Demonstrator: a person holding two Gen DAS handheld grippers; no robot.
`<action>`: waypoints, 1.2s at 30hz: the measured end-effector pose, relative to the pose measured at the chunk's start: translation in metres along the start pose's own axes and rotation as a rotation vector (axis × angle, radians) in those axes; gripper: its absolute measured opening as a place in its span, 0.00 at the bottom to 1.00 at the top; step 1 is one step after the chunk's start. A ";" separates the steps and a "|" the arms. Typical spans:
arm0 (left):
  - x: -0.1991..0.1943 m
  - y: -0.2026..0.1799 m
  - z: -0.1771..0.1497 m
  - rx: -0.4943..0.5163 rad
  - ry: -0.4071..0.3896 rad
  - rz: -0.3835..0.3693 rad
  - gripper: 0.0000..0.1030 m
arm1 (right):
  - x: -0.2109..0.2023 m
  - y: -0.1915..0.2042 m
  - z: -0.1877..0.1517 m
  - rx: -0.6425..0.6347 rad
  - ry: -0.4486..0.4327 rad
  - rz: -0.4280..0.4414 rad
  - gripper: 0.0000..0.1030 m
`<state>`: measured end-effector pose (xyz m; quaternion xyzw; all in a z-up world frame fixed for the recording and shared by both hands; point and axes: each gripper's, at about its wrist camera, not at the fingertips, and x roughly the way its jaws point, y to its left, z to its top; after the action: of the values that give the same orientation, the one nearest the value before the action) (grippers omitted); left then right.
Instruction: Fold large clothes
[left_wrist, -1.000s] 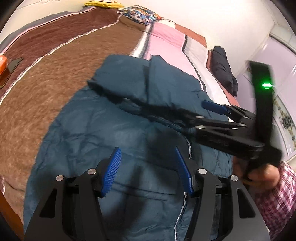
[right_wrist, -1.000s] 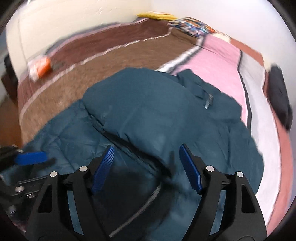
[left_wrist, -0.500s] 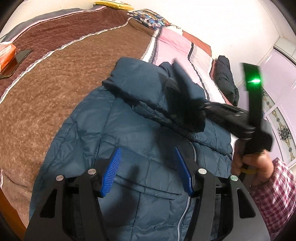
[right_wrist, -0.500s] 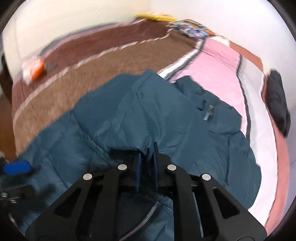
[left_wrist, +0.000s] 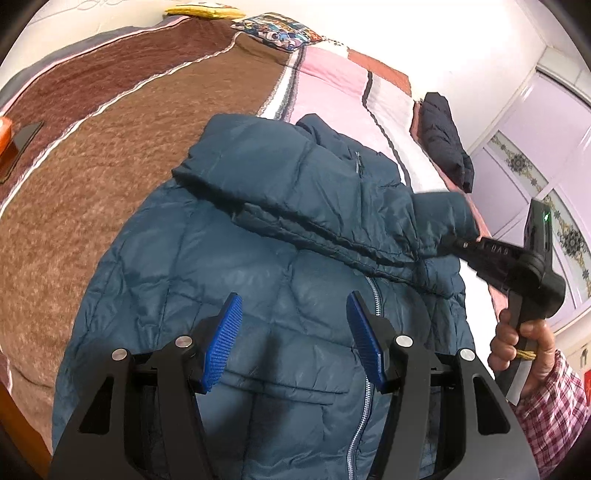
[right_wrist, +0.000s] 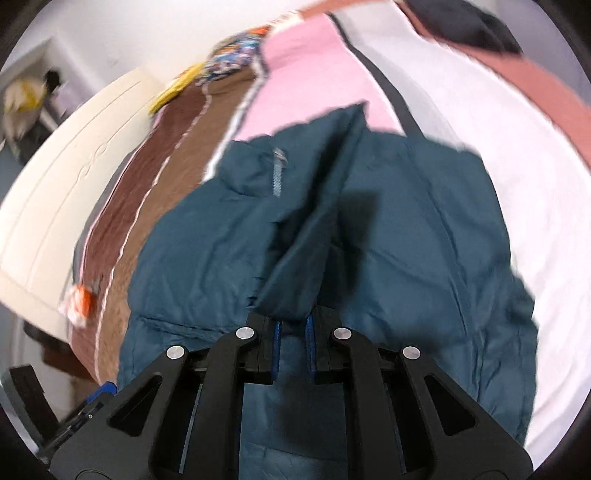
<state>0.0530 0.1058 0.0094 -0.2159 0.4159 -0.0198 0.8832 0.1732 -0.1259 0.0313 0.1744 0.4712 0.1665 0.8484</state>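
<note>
A dark teal puffer jacket (left_wrist: 258, 266) lies front up on the bed, zipper running down its middle. My left gripper (left_wrist: 295, 336) hovers open just above the jacket's chest, nothing between its blue pads. My right gripper (right_wrist: 293, 326) is shut on the jacket's sleeve (right_wrist: 306, 258), a fold of teal fabric pinched between its pads. In the left wrist view the right gripper (left_wrist: 448, 242) holds that sleeve end (left_wrist: 443, 214) out over the jacket's right edge, gripped by a hand with a plaid sleeve (left_wrist: 546, 402).
The bed has a brown blanket (left_wrist: 92, 177) on the left and a pink and white quilt (left_wrist: 332, 85) on the right. A dark folded garment (left_wrist: 443, 133) lies at the far right edge. An orange packet (right_wrist: 79, 302) and a cream headboard (right_wrist: 62, 177) are to the left.
My right gripper closed on the sleeve and carried it rightward across the jacket, rolling as it went. The left gripper stayed open in place.
</note>
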 end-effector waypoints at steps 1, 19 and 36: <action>0.001 -0.001 0.001 0.004 0.002 0.005 0.56 | 0.000 -0.007 0.000 0.025 0.010 0.007 0.14; 0.030 -0.020 0.061 0.123 -0.033 0.182 0.56 | -0.011 -0.071 -0.003 0.188 0.016 0.017 0.13; 0.059 -0.018 0.084 0.132 -0.017 0.253 0.56 | -0.044 -0.068 -0.040 0.209 0.056 0.049 0.06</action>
<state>0.1566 0.1073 0.0206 -0.1033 0.4300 0.0661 0.8945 0.1248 -0.2000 0.0137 0.2685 0.5049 0.1419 0.8080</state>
